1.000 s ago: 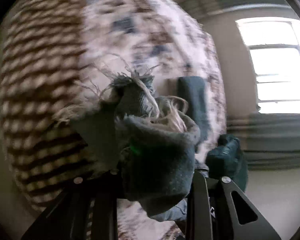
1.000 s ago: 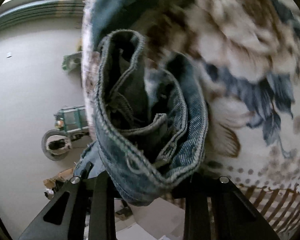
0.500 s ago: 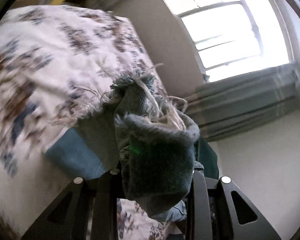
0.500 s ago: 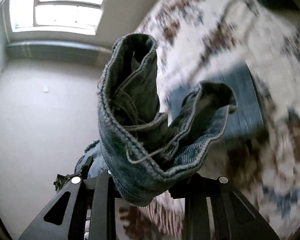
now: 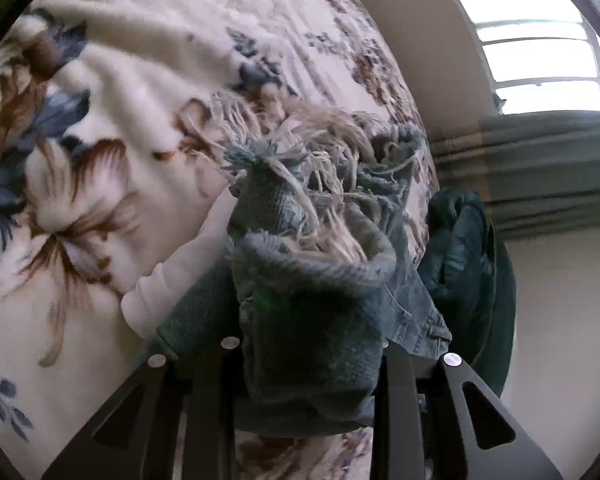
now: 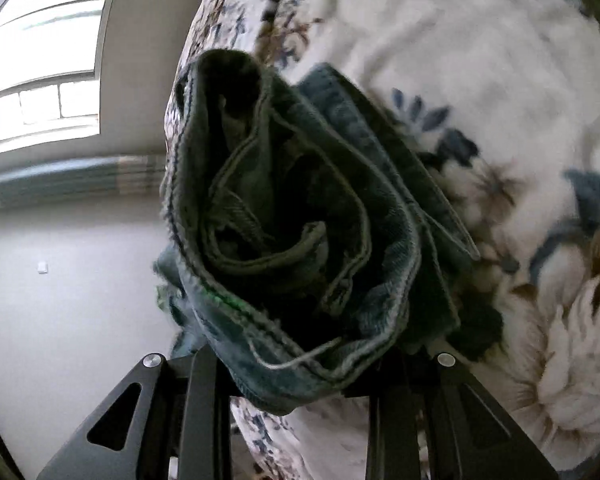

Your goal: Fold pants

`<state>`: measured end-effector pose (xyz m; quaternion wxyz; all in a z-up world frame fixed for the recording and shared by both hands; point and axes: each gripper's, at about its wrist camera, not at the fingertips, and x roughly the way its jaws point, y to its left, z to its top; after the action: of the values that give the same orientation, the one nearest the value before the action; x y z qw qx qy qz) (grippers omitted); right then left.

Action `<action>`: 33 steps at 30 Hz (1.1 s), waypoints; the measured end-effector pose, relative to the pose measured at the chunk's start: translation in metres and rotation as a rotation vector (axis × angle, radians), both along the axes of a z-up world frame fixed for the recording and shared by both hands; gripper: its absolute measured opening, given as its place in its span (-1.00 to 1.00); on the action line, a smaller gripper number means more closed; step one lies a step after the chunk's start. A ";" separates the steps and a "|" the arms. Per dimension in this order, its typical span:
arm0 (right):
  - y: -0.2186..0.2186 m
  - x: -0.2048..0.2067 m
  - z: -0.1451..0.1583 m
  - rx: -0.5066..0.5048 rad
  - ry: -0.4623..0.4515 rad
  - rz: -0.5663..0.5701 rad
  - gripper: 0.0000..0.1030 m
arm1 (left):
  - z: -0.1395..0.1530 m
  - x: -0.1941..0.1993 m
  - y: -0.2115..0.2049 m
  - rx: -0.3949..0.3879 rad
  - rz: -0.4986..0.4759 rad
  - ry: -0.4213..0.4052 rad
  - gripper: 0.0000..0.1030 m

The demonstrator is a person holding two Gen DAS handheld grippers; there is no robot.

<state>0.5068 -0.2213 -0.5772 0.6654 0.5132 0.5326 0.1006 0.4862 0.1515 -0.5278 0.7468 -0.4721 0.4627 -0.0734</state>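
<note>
The pants are blue denim jeans. In the left wrist view my left gripper (image 5: 308, 364) is shut on the frayed leg hems (image 5: 312, 264), which bunch up in front of the camera, loose pale threads on top. In the right wrist view my right gripper (image 6: 300, 364) is shut on the stitched waistband (image 6: 300, 216), folded in several layers. Both ends are held just over a floral blanket (image 5: 112, 128), which also shows in the right wrist view (image 6: 480, 80). The rest of the jeans is hidden behind the bunched cloth.
The blanket is cream with brown and blue flowers and covers a bed. A dark green garment (image 5: 464, 264) lies at the bed's edge. A window (image 5: 540, 40) and striped curtain (image 5: 540, 172) are behind; the window also shows on the right wrist view (image 6: 40, 64).
Both grippers swung with the jeans' ends from facing the room down toward the blanket, which now fills most of each view. The grips have not changed.
</note>
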 end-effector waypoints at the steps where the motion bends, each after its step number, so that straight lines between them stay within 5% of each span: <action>1: 0.001 0.000 -0.003 -0.008 -0.008 -0.001 -0.46 | 0.001 0.000 0.000 0.004 -0.012 -0.009 -0.53; 7: 0.005 -0.001 0.001 0.027 0.049 0.029 -0.08 | 0.008 -0.004 0.009 -0.009 -0.048 0.077 -0.42; 9: 0.001 -0.003 0.006 -0.007 0.064 0.047 0.26 | 0.025 -0.010 0.004 0.085 -0.087 0.111 -0.27; 10: 0.001 -0.005 0.018 -0.065 0.055 0.061 0.63 | 0.033 -0.014 0.000 0.144 -0.109 0.120 -0.16; 11: 0.002 -0.007 0.028 -0.142 0.052 0.083 0.85 | 0.041 -0.018 -0.005 0.223 -0.123 0.136 0.20; 12: 0.004 -0.009 0.041 -0.240 0.048 0.105 0.85 | 0.050 -0.023 -0.008 0.304 -0.130 0.147 0.42; 20: 0.061 -0.032 0.126 -0.865 0.005 0.300 0.86 | 0.118 -0.046 -0.047 0.725 -0.245 0.114 0.65; 25: 0.073 -0.069 0.174 -0.955 -0.029 0.301 0.85 | 0.166 -0.061 -0.076 0.866 -0.311 0.071 0.65; 33: 0.070 -0.135 0.279 -1.004 -0.111 0.259 0.86 | 0.248 -0.115 -0.102 0.918 -0.318 -0.022 0.65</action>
<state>0.3723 -0.1513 -0.2981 0.8388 0.0550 0.5384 -0.0588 0.3713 0.0497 -0.2801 0.8623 -0.0164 0.5057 0.0202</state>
